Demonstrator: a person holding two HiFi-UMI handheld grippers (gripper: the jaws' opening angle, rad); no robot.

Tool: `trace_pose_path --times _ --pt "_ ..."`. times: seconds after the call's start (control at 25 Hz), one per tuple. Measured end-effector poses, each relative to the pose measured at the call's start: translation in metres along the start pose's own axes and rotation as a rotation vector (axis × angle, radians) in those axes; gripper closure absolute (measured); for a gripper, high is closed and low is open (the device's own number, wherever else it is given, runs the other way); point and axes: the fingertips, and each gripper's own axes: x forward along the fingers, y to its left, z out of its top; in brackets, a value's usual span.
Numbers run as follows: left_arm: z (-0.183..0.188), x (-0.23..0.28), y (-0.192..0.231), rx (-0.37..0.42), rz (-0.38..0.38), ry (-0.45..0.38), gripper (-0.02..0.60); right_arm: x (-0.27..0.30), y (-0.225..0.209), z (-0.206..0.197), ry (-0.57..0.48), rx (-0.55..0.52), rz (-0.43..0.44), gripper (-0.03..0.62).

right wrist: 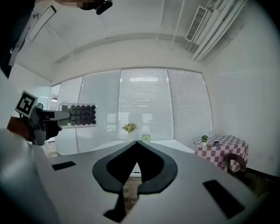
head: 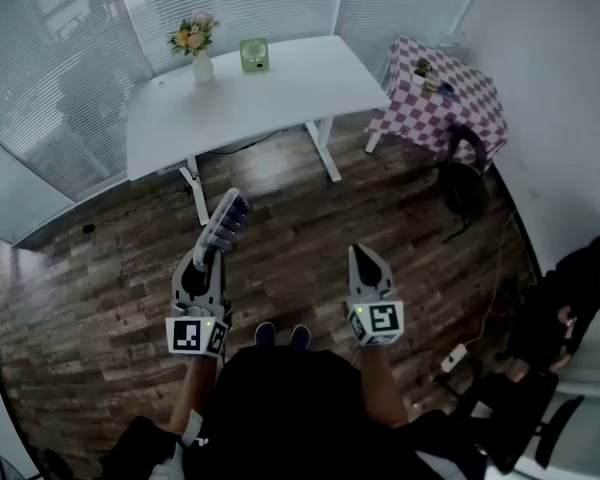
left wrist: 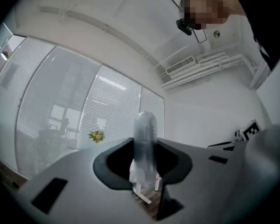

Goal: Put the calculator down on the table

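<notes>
My left gripper is shut on the near end of the calculator, a light slab with rows of dark keys that sticks out forward, above the wooden floor. In the left gripper view the calculator stands edge-on between the jaws. In the right gripper view it shows at the left with its key face toward me. The white table lies well ahead, apart from both grippers. My right gripper is held level to the right, shut with nothing in it; its jaw tips meet.
On the table stand a vase of flowers and a small green object. A checkered-cloth side table with small items is at the right, a dark chair beside it. A person in dark clothes sits at the far right.
</notes>
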Motion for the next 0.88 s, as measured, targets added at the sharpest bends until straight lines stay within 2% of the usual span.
trace_pose_path --times 0.16,0.44,0.6,0.72,0.88 --pt "-0.002 0.004 -0.016 0.006 0.008 -0.006 0.48 -0.006 -0.015 -0.005 0.004 -0.036 0.019 0.589" --pt "-0.012 0.001 -0.033 0.015 0.037 0.006 0.48 -0.006 -0.019 -0.004 0.003 -0.026 0.084 0.591" --pt "-0.025 -0.002 -0.034 -0.022 0.061 0.016 0.479 -0.004 -0.025 -0.011 0.0 -0.031 0.097 0.589" --pt "-0.034 0.002 -0.041 -0.035 0.055 0.037 0.479 -0.001 -0.032 -0.016 0.006 -0.034 0.108 0.589" --pt "-0.037 0.024 -0.046 -0.032 0.033 0.026 0.479 0.014 -0.048 -0.017 0.011 -0.056 0.099 0.589"
